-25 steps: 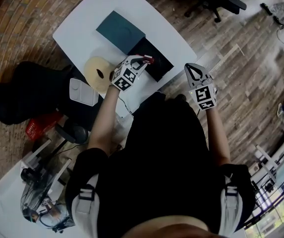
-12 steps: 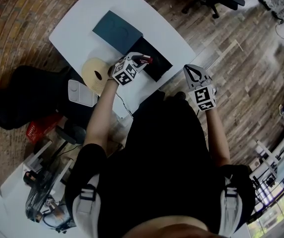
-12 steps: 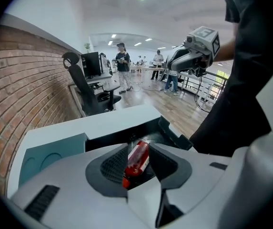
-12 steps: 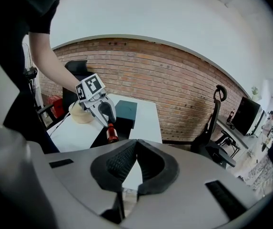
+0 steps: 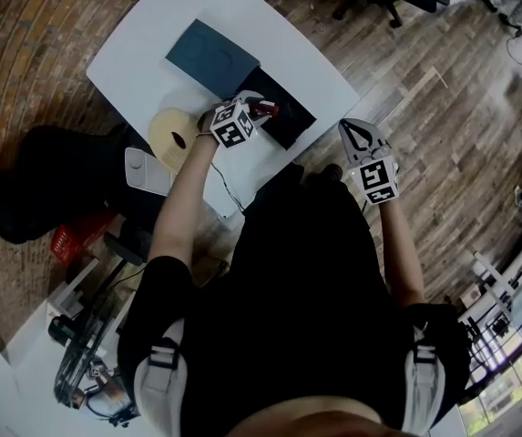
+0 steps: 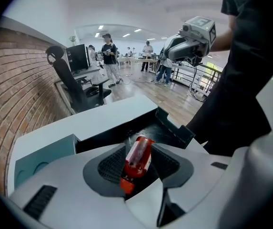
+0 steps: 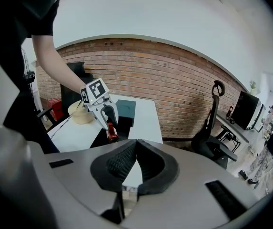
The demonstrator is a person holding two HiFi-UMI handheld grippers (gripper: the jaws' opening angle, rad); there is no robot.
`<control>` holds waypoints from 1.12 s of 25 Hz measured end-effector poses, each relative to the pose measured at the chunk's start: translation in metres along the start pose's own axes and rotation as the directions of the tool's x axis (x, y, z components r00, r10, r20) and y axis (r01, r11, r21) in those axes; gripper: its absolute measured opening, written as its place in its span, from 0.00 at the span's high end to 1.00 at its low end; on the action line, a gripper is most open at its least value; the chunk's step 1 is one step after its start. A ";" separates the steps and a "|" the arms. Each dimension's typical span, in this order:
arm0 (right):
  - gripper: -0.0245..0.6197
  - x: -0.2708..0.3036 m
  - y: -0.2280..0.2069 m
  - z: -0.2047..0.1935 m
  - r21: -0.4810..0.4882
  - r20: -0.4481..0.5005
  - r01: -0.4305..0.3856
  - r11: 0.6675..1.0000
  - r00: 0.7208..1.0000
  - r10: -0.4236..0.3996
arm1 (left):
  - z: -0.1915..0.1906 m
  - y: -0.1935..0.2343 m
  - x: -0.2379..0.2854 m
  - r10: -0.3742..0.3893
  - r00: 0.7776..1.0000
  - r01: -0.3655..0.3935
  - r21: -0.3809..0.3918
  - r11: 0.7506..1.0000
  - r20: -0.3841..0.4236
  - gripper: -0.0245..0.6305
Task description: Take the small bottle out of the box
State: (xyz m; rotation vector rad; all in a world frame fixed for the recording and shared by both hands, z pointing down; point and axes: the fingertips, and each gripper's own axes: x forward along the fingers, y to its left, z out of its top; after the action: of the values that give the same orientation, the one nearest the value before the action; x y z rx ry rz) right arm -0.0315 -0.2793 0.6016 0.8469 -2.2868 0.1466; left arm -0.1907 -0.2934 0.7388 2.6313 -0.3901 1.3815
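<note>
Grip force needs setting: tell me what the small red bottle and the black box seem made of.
The small bottle: likely glossy translucent red plastic or glass; a pale sheen runs along its side, and its cap looks opaque orange-red. The box: probably matte black card or rigid board; it is dull, without glints, with crisp straight walls.

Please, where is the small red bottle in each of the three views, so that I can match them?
Head view: small bottle upper centre, at the left gripper tips, at the black box.
Left gripper view: low centre, between its jaws, which have just been opening.
Right gripper view: left of centre, small, at the left gripper's tips.
Shared landmark: teal lid beside the box.
</note>
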 end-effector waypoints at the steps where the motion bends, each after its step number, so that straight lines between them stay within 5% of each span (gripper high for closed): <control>1: 0.96 0.000 -0.001 -0.001 0.002 -0.003 0.000 1.000 1.000 0.000 | 0.000 0.000 0.002 -0.009 1.000 0.009 0.004 1.000 -0.006 0.69; 28: 0.96 -0.004 -0.001 -0.013 0.032 -0.037 0.020 0.999 0.999 -0.019 | -0.008 -0.012 0.045 -0.113 0.984 0.131 0.131 0.983 -0.136 0.60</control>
State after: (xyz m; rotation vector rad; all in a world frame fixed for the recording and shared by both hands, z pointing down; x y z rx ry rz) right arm -0.0212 -0.2736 0.6091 0.8757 -2.2474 0.1898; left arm -0.1693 -0.2876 0.7805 2.6047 -0.1171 1.5790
